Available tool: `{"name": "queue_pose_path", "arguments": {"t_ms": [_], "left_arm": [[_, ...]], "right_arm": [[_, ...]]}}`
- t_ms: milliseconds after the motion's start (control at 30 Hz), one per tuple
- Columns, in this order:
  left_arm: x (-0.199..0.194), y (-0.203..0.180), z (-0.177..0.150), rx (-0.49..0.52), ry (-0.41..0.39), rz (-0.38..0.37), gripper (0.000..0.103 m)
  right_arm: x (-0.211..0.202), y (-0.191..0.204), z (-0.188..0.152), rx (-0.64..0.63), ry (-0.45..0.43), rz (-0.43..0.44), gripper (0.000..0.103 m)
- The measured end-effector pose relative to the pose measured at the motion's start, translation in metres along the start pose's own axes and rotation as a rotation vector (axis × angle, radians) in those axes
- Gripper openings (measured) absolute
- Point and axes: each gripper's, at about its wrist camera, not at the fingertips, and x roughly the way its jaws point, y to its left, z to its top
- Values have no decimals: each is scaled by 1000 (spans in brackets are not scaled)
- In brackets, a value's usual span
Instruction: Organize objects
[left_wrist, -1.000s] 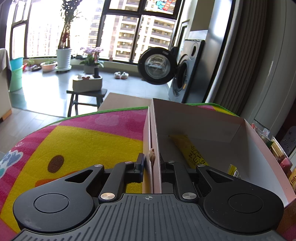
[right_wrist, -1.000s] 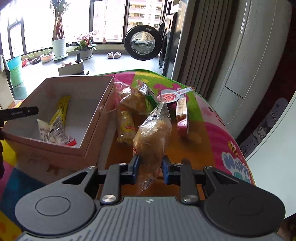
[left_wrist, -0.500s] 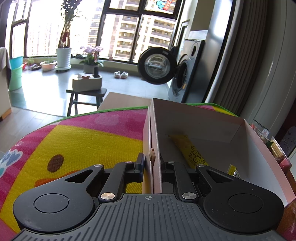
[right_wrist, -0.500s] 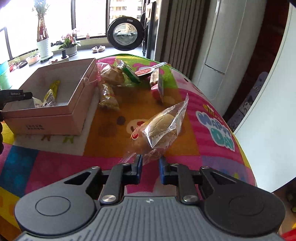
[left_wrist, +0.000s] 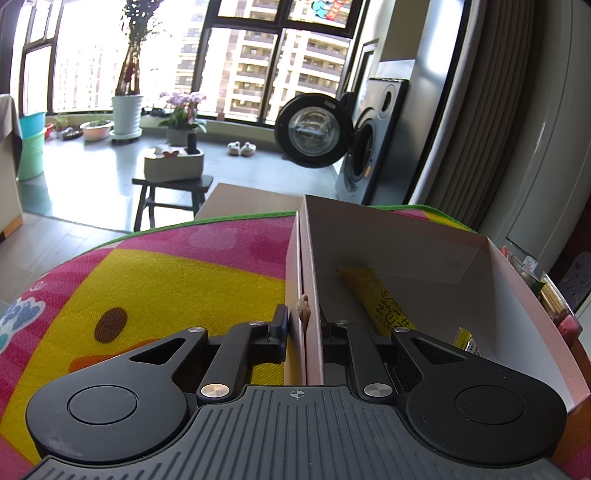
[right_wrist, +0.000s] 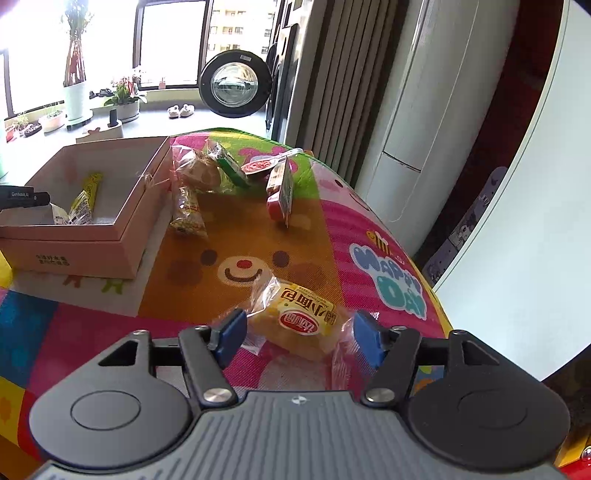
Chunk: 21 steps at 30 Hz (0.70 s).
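Clamping the near wall of the box, the left gripper had one finger outside on the mat and the other inside, its jaws closed tight on the cardboard. Inside the box lay a yellow packet and, farther right, the edge of another wrapper.

The right gripper stood wide apart, its blue pads on either side of a bun in clear wrap, gripping nothing. The bun lay on the mat just below the bear face, well apart from the box, which sat to the left with its open top up. Beside the box's far right corner lay more snacks: a bagged bread, a yellow bag, a green pack, a red-lidded cup and a red pack. A washer with its door open stood beyond the mat.
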Motion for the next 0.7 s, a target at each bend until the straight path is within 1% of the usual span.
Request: {"name": "queue_pose_path", "arguments": {"t_ms": [100, 167, 267, 333, 367, 400, 467, 533, 600, 700], "left_arm": [[0, 0, 0, 0, 0, 0, 15], [0, 0, 0, 0, 0, 0, 15], [0, 0, 0, 0, 0, 0, 15], [0, 0, 0, 0, 0, -1, 15], [0, 0, 0, -1, 0, -1, 15], [0, 0, 0, 0, 0, -1, 15], [0, 0, 0, 0, 0, -1, 15], [0, 0, -1, 0, 0, 0, 15], [0, 0, -1, 0, 0, 0, 15], [0, 0, -1, 0, 0, 0, 15]], "right_arm": [[6, -2, 7, -15, -13, 12, 75], [17, -6, 18, -16, -15, 15, 75], [40, -18, 37, 50, -1, 20, 75], [57, -27, 45, 97, 6, -9, 66], [65, -31, 48, 109, 12, -40, 52], [72, -34, 49, 115, 21, -72, 48], [87, -43, 48, 121, 46, -115, 48], [98, -54, 41, 142, 98, -136, 48], [101, -63, 30, 179, 149, -115, 48], [89, -63, 9, 216, 206, -42, 48]]}}
